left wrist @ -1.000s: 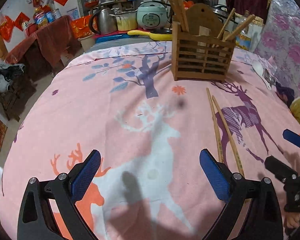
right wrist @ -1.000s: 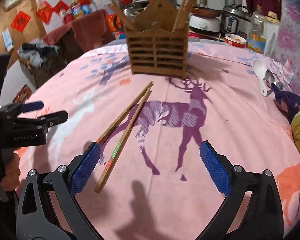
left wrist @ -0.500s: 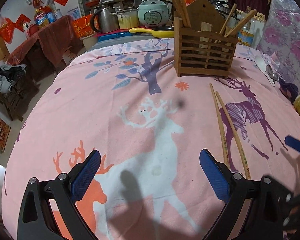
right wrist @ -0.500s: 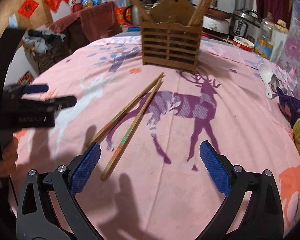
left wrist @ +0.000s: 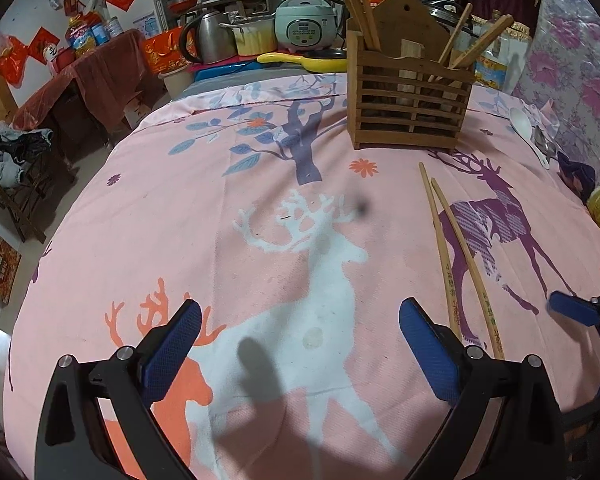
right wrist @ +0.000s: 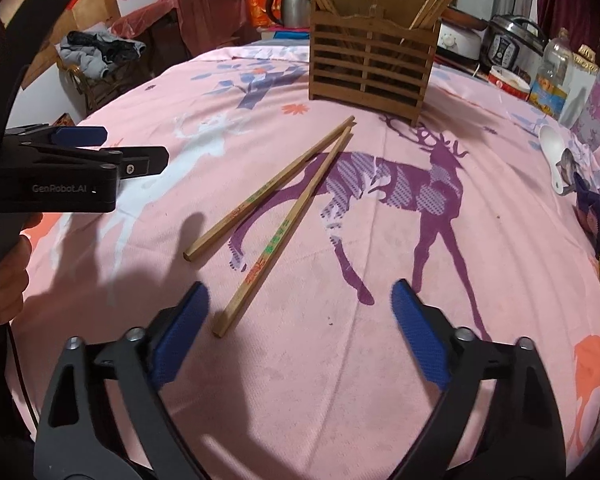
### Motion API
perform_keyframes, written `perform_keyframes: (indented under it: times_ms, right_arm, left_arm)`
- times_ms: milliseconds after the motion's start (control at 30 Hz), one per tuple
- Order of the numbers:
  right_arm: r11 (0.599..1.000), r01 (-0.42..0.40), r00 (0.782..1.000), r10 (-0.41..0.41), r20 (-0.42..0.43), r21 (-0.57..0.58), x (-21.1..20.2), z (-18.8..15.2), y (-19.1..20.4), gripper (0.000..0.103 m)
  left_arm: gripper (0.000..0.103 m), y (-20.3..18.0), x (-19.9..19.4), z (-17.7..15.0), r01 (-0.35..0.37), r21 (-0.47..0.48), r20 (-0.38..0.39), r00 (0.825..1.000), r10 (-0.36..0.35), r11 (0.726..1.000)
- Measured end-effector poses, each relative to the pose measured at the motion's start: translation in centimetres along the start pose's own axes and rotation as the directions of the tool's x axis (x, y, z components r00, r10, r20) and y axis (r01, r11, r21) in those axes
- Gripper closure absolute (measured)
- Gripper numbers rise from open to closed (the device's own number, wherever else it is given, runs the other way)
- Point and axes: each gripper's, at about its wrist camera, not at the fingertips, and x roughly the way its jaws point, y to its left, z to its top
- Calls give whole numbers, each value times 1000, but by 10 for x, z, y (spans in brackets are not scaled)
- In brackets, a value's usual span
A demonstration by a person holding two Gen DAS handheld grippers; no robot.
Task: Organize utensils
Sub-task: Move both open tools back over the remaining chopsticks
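Two wooden chopsticks [right wrist: 284, 220] lie in a narrow V on the pink deer-print cloth [right wrist: 340, 360], tips toward a slatted wooden utensil holder [right wrist: 370, 70] at the back that holds more chopsticks. My right gripper [right wrist: 300, 332] is open and empty, its left pad just beside the near end of the right chopstick. My left gripper [left wrist: 300, 344] is open and empty over the white deer; the chopsticks [left wrist: 456, 256] lie just right of its right finger. The holder [left wrist: 408, 100] stands far ahead.
A white spoon [right wrist: 552, 160] and a metal spoon [right wrist: 568, 164] lie at the right edge by dark cloth. Kettle, rice cookers and bottles stand behind the table. The left gripper [right wrist: 80, 160] shows at the left of the right wrist view.
Both grippers have pulled back slightly and risen. The right gripper has shifted so the chopstick ends lie nearer its left pad. Both stay open.
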Motion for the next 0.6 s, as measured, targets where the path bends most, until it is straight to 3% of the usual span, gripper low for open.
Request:
perform_keyframes:
  times_ms: [100, 300, 467, 600]
  right_arm:
    - [1000, -4, 1000, 4, -18, 1, 3, -1, 1, 32]
    - [995, 78, 997, -78, -3, 58, 0, 2, -18, 32]
    - [996, -4, 1000, 2, 13, 94, -4, 5, -24, 33]
    - [998, -18, 1000, 18, -5, 56, 1, 4, -14, 43]
  left_arm:
    - [6, -2, 0, -1, 0, 11, 0, 1000, 0, 1000]
    - [6, -5, 1, -2, -7, 25, 0, 1000, 7, 1000]
    - [6, -11, 3, -5, 15, 48, -10, 1000, -15, 999]
    - [6, -24, 2, -11, 20, 106, -12, 1000, -19, 994]
